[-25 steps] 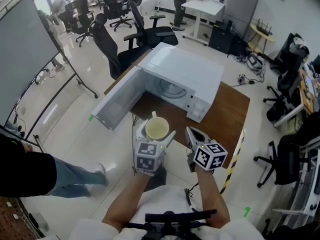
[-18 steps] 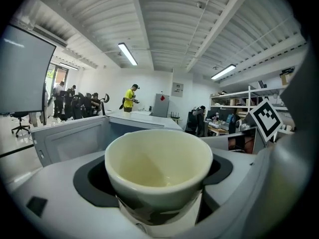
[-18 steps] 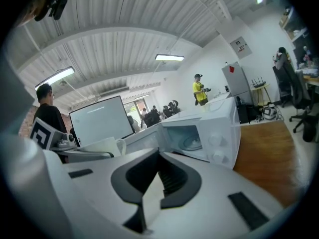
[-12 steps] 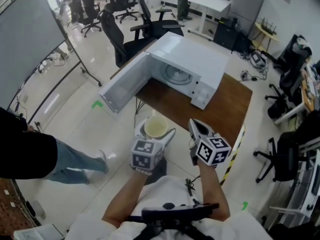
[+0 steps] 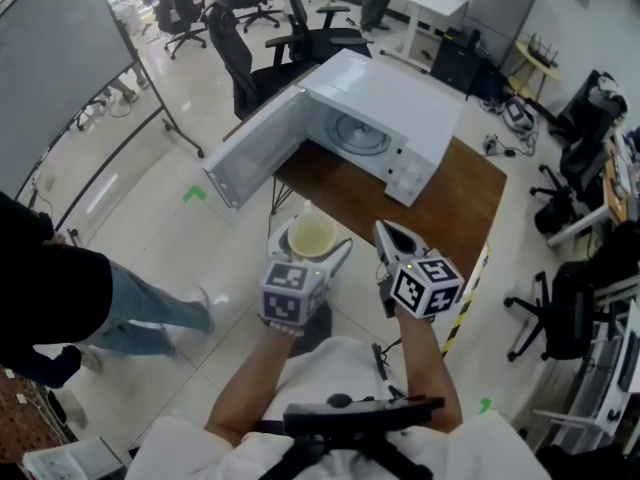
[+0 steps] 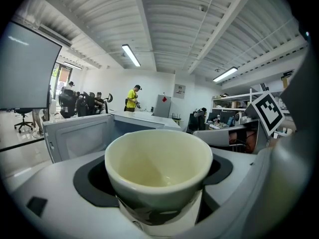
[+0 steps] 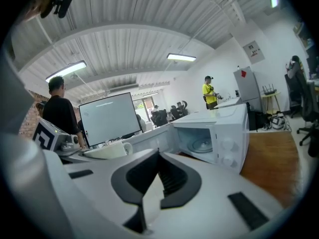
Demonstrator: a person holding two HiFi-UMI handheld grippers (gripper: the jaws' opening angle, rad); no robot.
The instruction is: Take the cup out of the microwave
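From the head view, the left gripper (image 5: 310, 246) holds the cup (image 5: 312, 235) up in the air. The cup is out of the microwave (image 5: 390, 118). It hangs near the front edge of the desk (image 5: 455, 213), well away from the oven's inside. The microwave door (image 5: 252, 151) is wide open and sticks out past the desk's left edge. The right gripper (image 5: 393, 246) is just beside the cup, on its right, and does not touch it. A person in a dark top (image 5: 55, 303) stands on the floor at the left.

In the left gripper view, the cup (image 6: 159, 168) sits right between the two fingers (image 6: 45, 193). One finger is on each side, and both press on the cup's lower part. The cup stands up straight and looks empty. Its rim rises above the fingers.

In the right gripper view, the right gripper (image 7: 155, 176) has its jaws pressed together with nothing in between. The cup (image 7: 107, 150) shows off to the left, apart from these jaws. The microwave (image 7: 219, 133) stands open ahead on the brown desk (image 7: 271, 158).
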